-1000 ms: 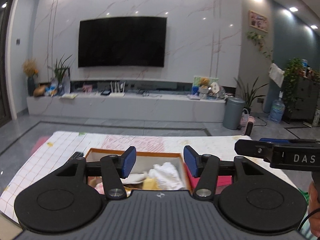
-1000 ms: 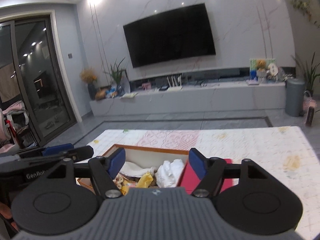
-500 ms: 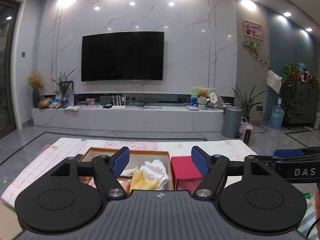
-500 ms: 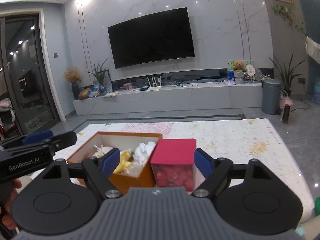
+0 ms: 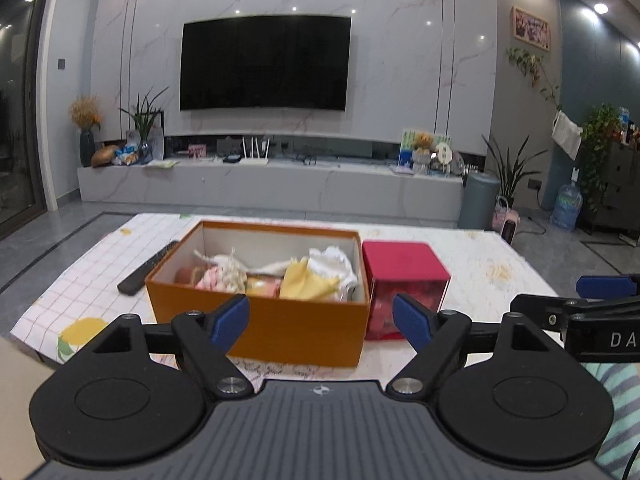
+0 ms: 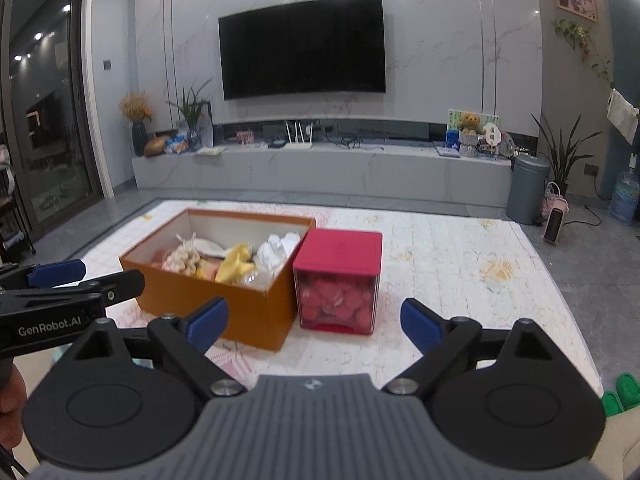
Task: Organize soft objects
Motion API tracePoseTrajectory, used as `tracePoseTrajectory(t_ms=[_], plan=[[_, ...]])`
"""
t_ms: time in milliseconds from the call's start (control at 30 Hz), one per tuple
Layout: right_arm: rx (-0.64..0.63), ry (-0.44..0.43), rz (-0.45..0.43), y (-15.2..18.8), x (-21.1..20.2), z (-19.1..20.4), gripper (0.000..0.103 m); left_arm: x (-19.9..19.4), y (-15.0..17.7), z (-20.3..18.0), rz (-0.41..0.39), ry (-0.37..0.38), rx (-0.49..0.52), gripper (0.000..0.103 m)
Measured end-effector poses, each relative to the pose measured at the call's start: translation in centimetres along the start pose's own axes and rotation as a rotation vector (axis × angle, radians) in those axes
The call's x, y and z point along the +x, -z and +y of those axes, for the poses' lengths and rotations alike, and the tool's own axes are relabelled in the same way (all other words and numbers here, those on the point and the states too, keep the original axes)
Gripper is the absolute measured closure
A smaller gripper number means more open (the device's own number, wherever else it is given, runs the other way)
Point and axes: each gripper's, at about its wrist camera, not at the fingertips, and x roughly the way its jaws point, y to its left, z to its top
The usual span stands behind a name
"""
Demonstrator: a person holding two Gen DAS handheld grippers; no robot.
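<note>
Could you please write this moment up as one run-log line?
left gripper: open, empty | right gripper: open, empty | open orange cardboard box: holds soft items | red-lidded clear cube container: beside box, closed

one orange box (image 5: 276,320), open at the top, and one red-lidded clear box (image 5: 404,276) just beside it on one patterned table cover (image 6: 440,264). one dark remote control (image 5: 148,268) beside the orange box. two grippers: the left gripper (image 5: 320,322) and the right gripper (image 6: 314,322). one wall television (image 5: 264,63), one grey bin (image 6: 528,188), one water jug (image 5: 565,206). soft items in the orange box overlap too much to count.
</note>
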Motion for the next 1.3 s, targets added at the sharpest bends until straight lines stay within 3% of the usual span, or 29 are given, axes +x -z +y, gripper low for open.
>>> tracePoseTrajectory(t_ms=[600, 1300], plan=[[0.015, 0.017, 0.087, 1.5, 2.2, 0.4, 0.010, 0.2, 1.7, 1.4, 0.053, -0.049, -0.024, 0.008], [0.020, 0.028, 0.085, 1.5, 2.0, 0.5, 0.009, 0.4, 1.5, 1.3, 0.056, -0.053, -0.014, 0.008]])
